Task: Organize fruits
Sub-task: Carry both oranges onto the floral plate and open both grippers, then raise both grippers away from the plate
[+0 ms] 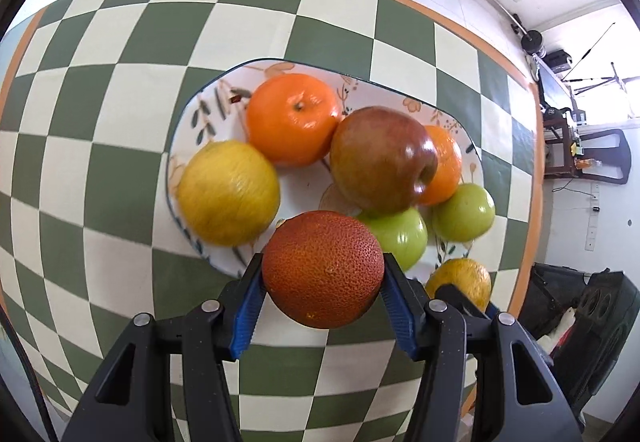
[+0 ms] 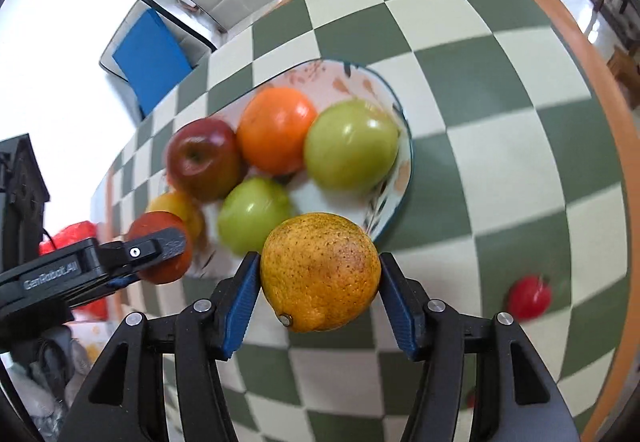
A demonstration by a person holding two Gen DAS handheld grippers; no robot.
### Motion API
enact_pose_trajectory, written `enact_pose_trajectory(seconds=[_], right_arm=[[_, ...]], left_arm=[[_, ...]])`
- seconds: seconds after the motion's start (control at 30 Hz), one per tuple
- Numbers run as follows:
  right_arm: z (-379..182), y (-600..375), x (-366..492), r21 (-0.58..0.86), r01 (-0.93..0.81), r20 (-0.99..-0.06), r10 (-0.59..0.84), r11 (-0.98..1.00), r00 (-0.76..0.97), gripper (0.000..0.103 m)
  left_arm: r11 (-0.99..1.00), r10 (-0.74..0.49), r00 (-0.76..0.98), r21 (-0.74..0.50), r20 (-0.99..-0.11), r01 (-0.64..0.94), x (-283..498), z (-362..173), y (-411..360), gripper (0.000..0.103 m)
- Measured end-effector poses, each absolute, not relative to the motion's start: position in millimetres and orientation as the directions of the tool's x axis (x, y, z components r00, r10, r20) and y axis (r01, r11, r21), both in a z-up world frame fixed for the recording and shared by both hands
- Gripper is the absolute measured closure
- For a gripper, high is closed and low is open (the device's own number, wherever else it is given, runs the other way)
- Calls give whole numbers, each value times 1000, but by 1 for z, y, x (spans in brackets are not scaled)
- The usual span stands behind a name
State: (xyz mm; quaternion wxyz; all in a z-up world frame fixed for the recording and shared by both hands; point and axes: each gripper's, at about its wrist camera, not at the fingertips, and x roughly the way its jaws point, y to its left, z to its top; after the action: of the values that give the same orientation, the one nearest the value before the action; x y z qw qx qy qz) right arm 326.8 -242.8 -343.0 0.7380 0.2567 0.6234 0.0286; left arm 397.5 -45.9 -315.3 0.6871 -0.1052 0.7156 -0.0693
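Your left tongs [image 1: 322,274] pinch a red-orange fruit [image 1: 322,268] at lower centre, over the plate's [image 1: 192,121] near rim. Your right tongs [image 2: 320,278] pinch a yellow orange [image 2: 320,272] just before the same plate [image 2: 404,161]. Beyond lie apples, oranges and a lemon [image 1: 228,191]. A red fruit [image 2: 529,296] sits lower right on the table [image 2: 500,101].

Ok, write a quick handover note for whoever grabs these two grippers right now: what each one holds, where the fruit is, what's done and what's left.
Left gripper: shut on a reddish orange, at the plate's near rim.
Right gripper: shut on a yellow-orange citrus, also at the near rim.
Plate: holds a yellow fruit, two oranges, a red apple and two green apples.
Left to do: set down both held fruits; a small red fruit is loose on the tablecloth.
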Motion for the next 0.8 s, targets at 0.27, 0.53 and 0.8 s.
enact_pose_trajectory(seconds=[0.27, 0.53, 0.8], right_arm=[[-344, -252, 338, 401, 274, -909, 342, 874, 239, 40], [-339, -255, 337, 380, 287, -918, 320, 879, 234, 21], [-292, -234, 323, 185, 167, -954, 136, 968, 269, 7]], left_arm=[[971, -228, -62, -222, -972, -85, 403, -326, -45, 48], [979, -201, -35, -199, -979, -48, 401, -316, -45, 21], [999, -23, 116, -19, -993, 28, 377, -284, -32, 19]])
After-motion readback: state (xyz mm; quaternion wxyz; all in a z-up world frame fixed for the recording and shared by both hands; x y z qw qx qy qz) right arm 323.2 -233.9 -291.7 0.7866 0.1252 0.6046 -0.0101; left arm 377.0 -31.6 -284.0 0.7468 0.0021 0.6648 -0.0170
